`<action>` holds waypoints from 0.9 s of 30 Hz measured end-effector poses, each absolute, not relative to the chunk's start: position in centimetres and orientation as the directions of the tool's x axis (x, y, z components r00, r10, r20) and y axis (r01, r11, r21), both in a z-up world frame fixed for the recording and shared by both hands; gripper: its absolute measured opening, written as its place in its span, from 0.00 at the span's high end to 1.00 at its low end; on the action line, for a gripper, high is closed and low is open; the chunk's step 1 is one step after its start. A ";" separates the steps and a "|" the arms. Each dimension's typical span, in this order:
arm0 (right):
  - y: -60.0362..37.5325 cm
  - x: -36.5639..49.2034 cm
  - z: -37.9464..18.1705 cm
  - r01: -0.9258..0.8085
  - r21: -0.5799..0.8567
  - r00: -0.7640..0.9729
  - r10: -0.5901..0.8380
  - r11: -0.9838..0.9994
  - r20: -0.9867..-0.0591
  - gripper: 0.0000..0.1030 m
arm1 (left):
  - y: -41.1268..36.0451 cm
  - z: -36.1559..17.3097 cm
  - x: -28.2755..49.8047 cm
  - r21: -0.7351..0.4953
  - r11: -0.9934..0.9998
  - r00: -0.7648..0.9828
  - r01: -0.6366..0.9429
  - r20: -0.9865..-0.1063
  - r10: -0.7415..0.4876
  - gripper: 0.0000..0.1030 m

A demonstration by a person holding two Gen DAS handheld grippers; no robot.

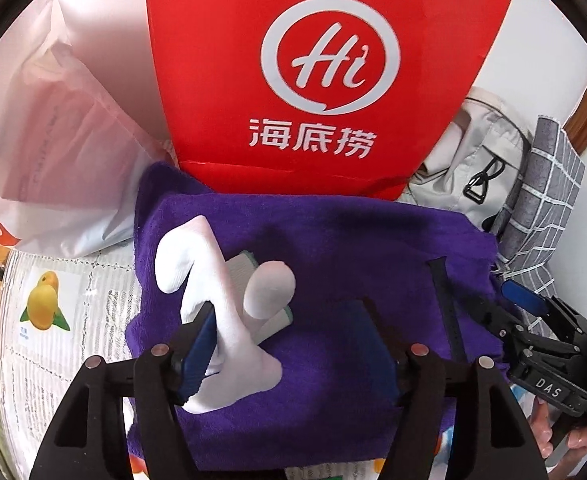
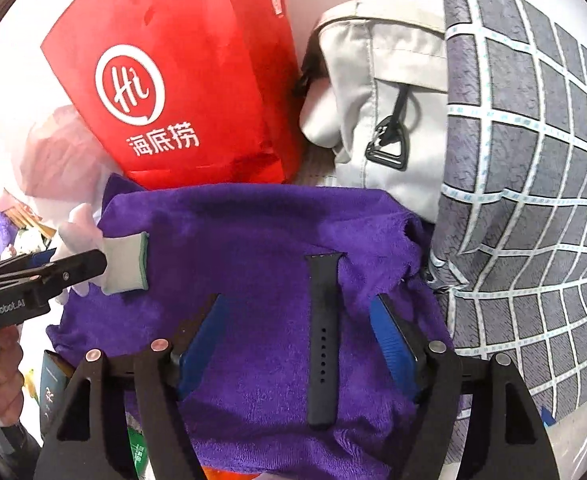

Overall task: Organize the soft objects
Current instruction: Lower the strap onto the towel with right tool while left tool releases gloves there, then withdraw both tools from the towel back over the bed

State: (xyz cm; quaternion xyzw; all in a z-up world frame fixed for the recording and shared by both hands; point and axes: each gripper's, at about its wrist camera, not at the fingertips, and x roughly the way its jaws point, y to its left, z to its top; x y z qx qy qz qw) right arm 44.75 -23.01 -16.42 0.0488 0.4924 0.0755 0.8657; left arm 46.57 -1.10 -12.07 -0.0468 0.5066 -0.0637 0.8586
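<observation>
On the purple towel (image 2: pixel 253 232) the black watch strap (image 2: pixel 322 340) lies lengthwise near to far between the parted, empty right gripper (image 2: pixel 299 344), while white socks (image 1: pixel 221 312) lie leftward by the open left gripper (image 1: pixel 293 344).

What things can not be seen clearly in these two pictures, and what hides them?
- Purple towel: near edge hidden by the left gripper in the left wrist view.
- White socks: partly behind the left gripper in the right wrist view.
- Red bag: top cut off by the picture edge; contents unseen.
- Watch strap: whether a watch body is attached cannot be told.
- Items at the left edge of the right wrist view: too small and blurred.
</observation>
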 end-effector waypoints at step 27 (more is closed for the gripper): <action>-24.9 28.4 -8.3 -0.050 0.224 0.626 0.205 0.973 -0.753 0.18 | -0.7 -2.0 33.3 -0.155 0.979 0.659 0.132 -0.724 -0.203 0.35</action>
